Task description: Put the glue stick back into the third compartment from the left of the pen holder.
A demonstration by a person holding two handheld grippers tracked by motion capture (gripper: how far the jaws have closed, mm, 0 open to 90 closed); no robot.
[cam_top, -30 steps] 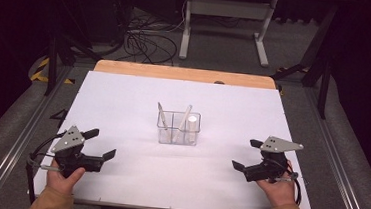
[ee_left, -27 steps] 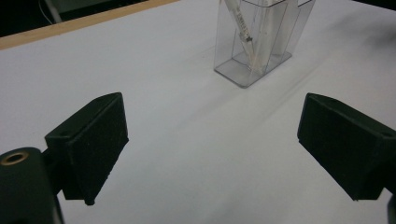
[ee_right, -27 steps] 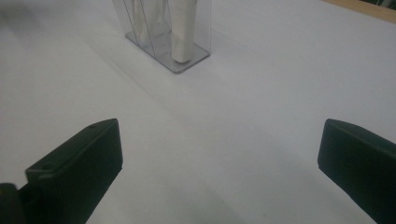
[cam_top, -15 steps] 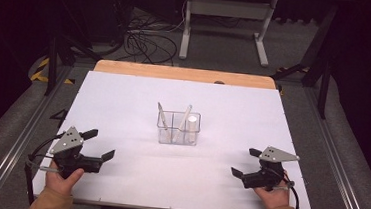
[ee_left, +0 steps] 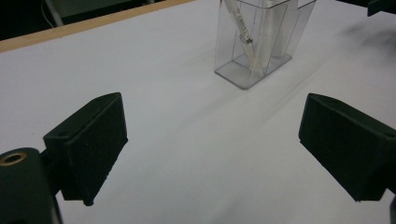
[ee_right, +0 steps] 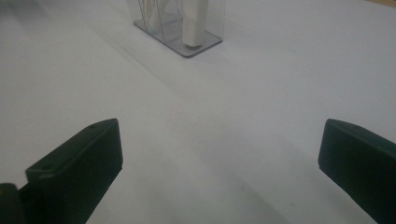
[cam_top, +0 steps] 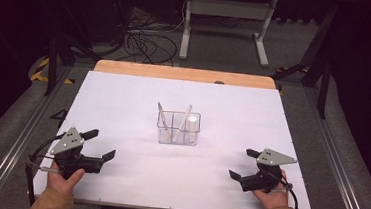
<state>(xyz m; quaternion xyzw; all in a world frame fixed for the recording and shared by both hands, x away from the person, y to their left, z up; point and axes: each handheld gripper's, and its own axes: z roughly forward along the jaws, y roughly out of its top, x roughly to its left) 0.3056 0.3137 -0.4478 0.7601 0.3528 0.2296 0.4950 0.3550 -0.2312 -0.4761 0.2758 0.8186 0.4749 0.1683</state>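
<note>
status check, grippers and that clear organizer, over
Left gripper open, right gripper open, both empty near table edge. Clear organizer upright mid-table, pens inside. Nothing in the way.

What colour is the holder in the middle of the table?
Clear, see-through plastic holder; shows best in the left gripper view.

A clear, four-compartment plastic organizer (cam_top: 178, 129) stood upright mid-table, holding two slanted pens (cam_top: 163, 117) and a white tube (cam_top: 191, 127).
</note>
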